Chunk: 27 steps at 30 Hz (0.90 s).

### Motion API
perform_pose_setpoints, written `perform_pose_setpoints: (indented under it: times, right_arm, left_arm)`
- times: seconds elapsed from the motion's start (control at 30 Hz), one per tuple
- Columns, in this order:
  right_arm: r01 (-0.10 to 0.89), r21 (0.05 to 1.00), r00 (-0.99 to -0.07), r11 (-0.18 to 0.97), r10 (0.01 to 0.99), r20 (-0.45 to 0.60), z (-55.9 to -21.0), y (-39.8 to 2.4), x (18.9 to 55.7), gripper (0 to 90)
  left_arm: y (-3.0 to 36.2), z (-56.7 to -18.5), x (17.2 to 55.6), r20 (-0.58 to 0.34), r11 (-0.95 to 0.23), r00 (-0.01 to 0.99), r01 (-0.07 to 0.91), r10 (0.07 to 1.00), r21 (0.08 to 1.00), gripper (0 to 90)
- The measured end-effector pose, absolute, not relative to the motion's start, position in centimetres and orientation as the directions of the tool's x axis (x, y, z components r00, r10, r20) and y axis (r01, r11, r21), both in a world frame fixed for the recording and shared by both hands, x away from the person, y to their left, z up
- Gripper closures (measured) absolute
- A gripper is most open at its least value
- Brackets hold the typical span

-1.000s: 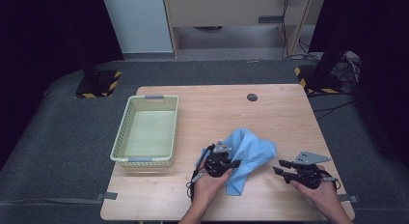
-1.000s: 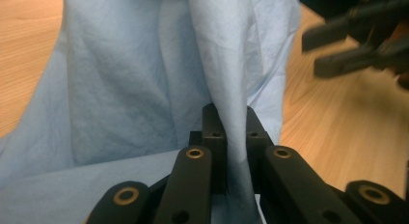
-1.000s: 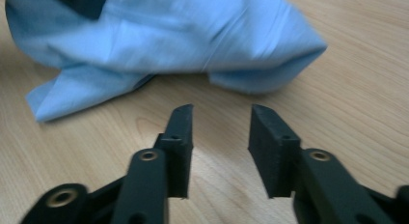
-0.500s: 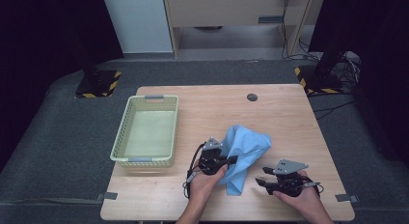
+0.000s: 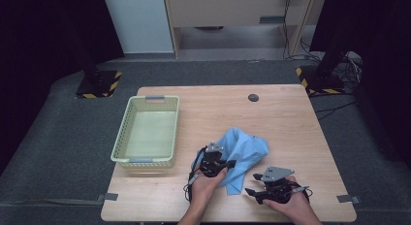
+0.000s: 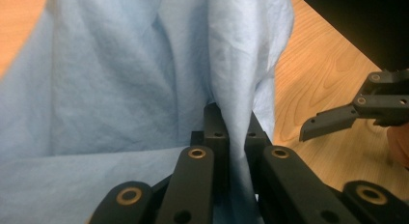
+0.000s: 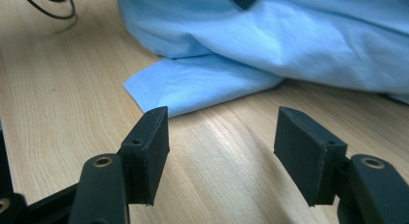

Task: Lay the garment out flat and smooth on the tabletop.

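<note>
A light blue cloth [image 5: 245,150] lies crumpled on the wooden table [image 5: 291,123], right of the middle. My left gripper [image 5: 230,163] is at the cloth's left side. In the left gripper view it [image 6: 231,130] is shut on a raised fold of the cloth [image 6: 120,84]. My right gripper [image 5: 250,191] is low over the table near the front edge and points left at the cloth's near corner [image 7: 159,86]. Its jaws [image 7: 222,132] have just been opening and stand open with only bare wood between them. The cloth [image 7: 299,40] lies just beyond its fingertips.
A pale green basket [image 5: 121,137] with nothing in it stands at the table's left. A small dark round disc [image 5: 253,97] sits near the far edge. The left gripper's cable [image 7: 48,7] trails over the wood. The right gripper's jaw [image 6: 333,120] shows at the left gripper view's right.
My right gripper has slid left toward the cloth's near corner and its jaws have spread wider. The left gripper, still holding the fold, has sunk a little, and the cloth has settled lower.
</note>
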State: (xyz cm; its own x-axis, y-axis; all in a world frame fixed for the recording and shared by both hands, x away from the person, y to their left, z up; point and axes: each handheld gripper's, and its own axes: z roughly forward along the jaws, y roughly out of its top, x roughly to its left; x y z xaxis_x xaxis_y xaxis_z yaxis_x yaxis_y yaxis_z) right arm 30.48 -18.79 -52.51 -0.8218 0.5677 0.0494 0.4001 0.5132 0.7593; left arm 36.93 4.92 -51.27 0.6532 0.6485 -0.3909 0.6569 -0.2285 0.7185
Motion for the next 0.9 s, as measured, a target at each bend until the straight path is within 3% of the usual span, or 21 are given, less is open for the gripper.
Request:
perform_pose_setpoints:
  times: [0.2,0.57,0.7,0.9]
  right_arm:
    - [0.396,0.749,-0.833,0.531,0.552,0.049,-52.9,-18.1,30.2,37.9]
    - [0.388,0.743,-0.833,0.546,0.552,0.030,-53.0,-17.6,30.0,37.4]
    - [0.388,0.727,-0.830,0.567,0.558,0.008,-53.2,-17.7,30.0,43.8]
    - [0.389,0.731,-0.827,0.560,0.562,0.010,-53.2,-18.1,30.2,65.8]
  left_arm:
    - [4.5,-51.3,36.8,-0.389,-0.233,0.659,0.653,0.644,0.721,86.9]
    - [4.0,-50.5,36.3,-0.468,-0.172,0.657,0.670,0.591,0.723,87.0]
    - [4.0,-50.1,36.2,-0.485,-0.159,0.660,0.671,0.575,0.724,87.0]
    - [4.3,-49.5,36.1,-0.512,-0.132,0.660,0.674,0.550,0.727,87.0]
